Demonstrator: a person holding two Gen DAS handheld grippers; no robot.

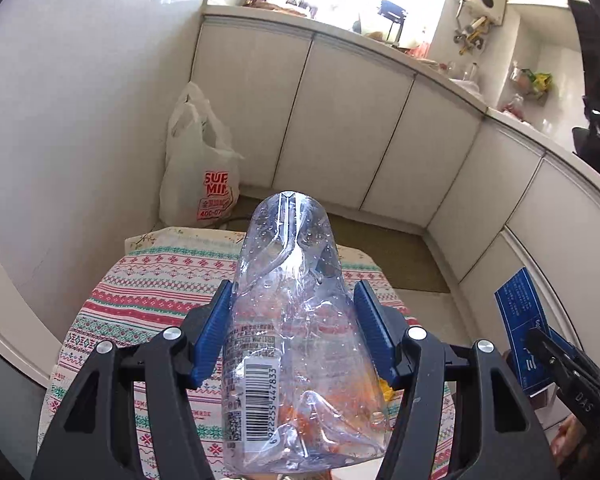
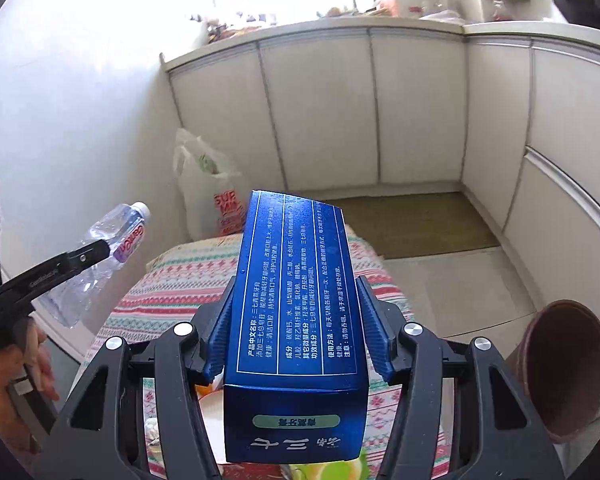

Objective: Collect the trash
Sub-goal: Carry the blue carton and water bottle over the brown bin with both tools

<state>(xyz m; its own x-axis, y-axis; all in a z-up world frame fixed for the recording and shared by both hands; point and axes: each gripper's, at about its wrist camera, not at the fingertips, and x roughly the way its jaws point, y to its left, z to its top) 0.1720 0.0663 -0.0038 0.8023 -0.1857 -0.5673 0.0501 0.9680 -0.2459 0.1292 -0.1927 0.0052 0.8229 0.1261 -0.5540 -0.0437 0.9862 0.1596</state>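
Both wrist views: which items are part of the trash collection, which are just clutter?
Job items:
- crushed clear bottle, gripped in the left tool
- blue carton, gripped in the right tool
- white plastic bag on the floor, likely the drop spot

Clutter:
- patterned tablecloth
- brown cup
- countertop items
- white cabinets

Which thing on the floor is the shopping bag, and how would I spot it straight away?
Follow the row of white cabinets to the corner where it meets the plain white wall. On the floor there, just past the far edge of the patterned tablecloth, stands the plastic bag. It is the only soft, crinkled white thing, with bold red lettering and two handles sticking up.
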